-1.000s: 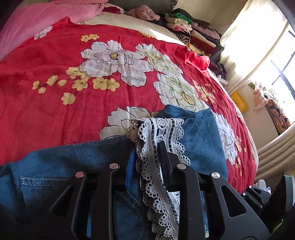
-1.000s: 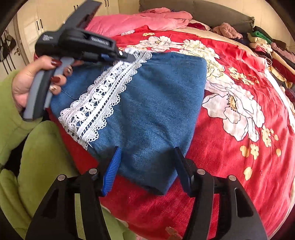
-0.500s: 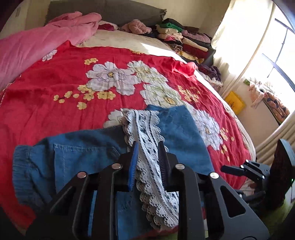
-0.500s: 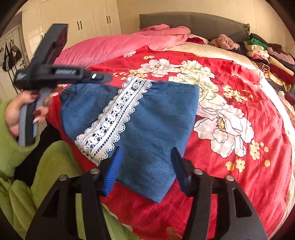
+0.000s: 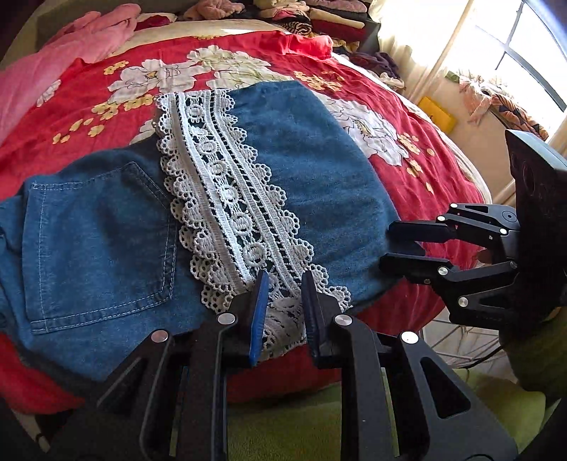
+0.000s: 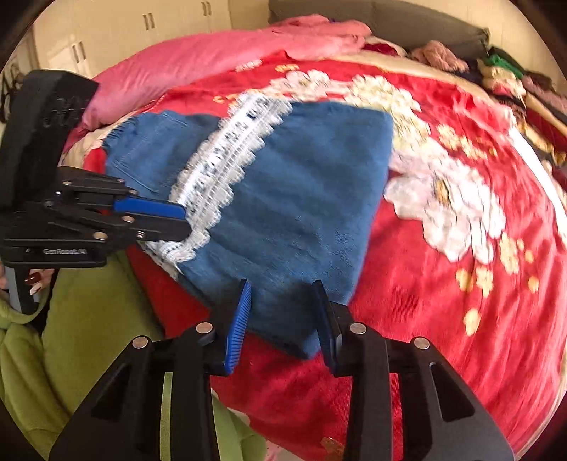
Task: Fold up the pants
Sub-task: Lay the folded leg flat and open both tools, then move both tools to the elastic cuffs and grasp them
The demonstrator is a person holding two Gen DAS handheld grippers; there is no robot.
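Over pants (image 5: 312, 170) hem, L tongs (image 5: 281, 305) part-open (lace between), R tongs (image 6: 283, 319) open.

left tool (image 5: 281, 301): let go of lace trim (image 5: 226, 198), jaws parted | right tool (image 6: 281, 319): nearer pants (image 6: 301, 212) corner

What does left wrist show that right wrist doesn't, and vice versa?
Left wrist only: the window, a yellow item by the wall, the back pocket's stitching in sharp detail.
Right wrist only: white cupboards, the grey headboard, a hand with red nails on the left gripper's handle.
Both: the folded jeans with their lace strip, the red floral bedspread, the pink quilt, and both grippers, right one open.
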